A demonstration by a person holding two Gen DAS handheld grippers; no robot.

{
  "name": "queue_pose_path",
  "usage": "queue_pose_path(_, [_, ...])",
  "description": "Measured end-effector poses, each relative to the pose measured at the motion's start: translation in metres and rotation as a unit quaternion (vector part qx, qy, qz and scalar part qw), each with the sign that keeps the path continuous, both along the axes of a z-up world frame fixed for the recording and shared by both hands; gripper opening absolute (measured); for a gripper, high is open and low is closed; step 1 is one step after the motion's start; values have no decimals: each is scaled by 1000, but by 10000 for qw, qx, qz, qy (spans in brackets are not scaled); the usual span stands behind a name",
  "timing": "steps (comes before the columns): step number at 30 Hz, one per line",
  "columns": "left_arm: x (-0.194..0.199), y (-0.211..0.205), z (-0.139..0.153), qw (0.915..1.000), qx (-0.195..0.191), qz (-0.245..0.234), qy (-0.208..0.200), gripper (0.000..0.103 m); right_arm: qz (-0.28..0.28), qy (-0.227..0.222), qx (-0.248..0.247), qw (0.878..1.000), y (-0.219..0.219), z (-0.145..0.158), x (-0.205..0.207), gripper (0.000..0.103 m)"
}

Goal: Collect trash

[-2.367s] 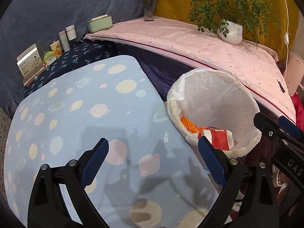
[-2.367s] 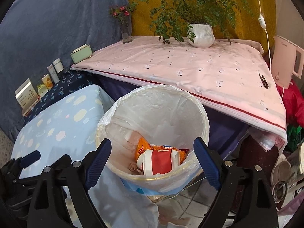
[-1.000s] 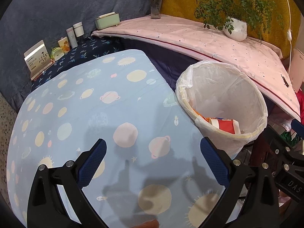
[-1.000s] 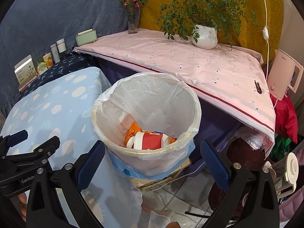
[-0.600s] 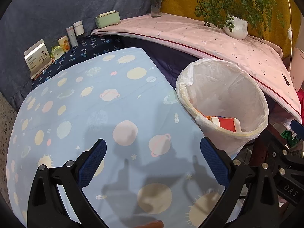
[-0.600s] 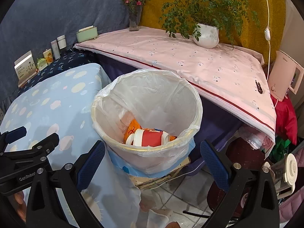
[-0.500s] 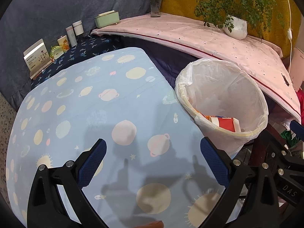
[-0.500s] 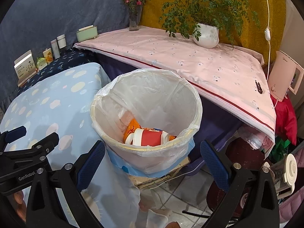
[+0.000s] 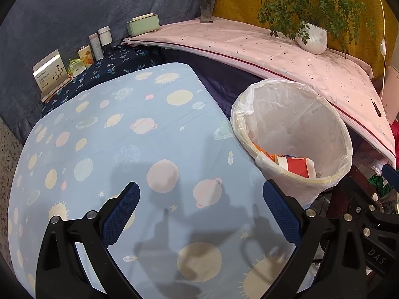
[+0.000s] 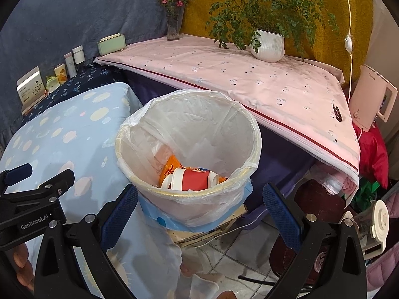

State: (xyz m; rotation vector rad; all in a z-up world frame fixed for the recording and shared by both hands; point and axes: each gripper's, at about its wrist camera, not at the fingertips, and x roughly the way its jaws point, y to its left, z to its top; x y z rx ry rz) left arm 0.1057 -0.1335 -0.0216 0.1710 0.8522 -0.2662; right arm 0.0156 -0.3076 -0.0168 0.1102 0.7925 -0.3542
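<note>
Now, left gripper [image 9: 200, 214]: jaws spread, empty, above the planet-print tablecloth [image 9: 104, 144].
Right gripper [image 10: 199, 209]: spread, empty, before the bin [image 10: 189, 199].
Trash: red cup [image 10: 193, 180] inside bin, beyond the fingertips.

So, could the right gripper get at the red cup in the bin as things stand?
Probably yes: the right gripper is open and empty, and the red cup lies on top in the open bin, nothing covering it.
</note>
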Motion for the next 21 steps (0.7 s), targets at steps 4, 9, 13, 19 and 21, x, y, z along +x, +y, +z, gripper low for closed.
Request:
queue_pose_path(4, [-2, -2, 2, 10000, 30, -25, -36, 95, 15, 15, -2, 10000, 1, 0, 0, 97])
queue_pose_path(9, [-2, -3, 2, 10000, 46, -26, -33, 95, 21, 23, 5, 10000, 1, -1, 1, 97])
queue_pose_path(13, [-3, -3, 3, 10000, 43, -30, -43, 95, 25, 23, 4, 10000, 2, -2, 0, 97])
queue_pose_path(19, [-4, -5, 5, 9999, 47, -92, -84, 95, 12, 8, 7, 10000, 3, -3, 0, 97])
queue_pose_path(21, [-3, -6, 6, 9999, 42, -103, -84, 95, 7, 12, 0, 10000, 2, -3, 0, 97])
